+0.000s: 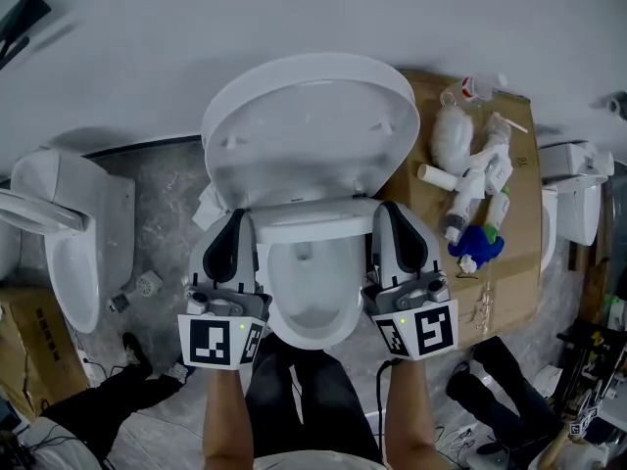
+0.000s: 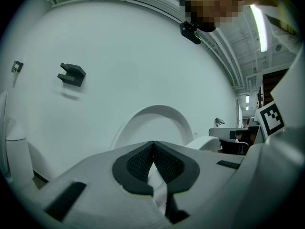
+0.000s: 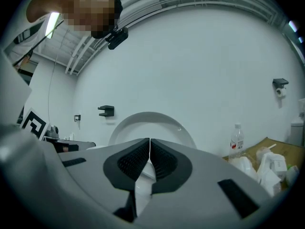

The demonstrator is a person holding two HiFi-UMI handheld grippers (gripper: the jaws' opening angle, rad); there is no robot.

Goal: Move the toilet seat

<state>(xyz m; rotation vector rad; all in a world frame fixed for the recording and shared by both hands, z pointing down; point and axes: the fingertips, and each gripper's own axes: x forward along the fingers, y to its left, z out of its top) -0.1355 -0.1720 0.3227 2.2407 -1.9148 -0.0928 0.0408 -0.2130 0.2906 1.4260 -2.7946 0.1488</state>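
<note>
Standing flipped up just ahead of my tongs, the toilet seat leans back. My left tong and right tong flank the bowl, both clenched tight on nothing. The bottle to the right has a red-white label I can't read.

The grey speckled floor carries three white toilets: a middle toilet against the wall, a second toilet to its left and a third toilet at the right edge. A flattened cardboard sheet lies just right of the middle one, with bottles and a blue item on it. A cardboard box stands at lower left.
</note>
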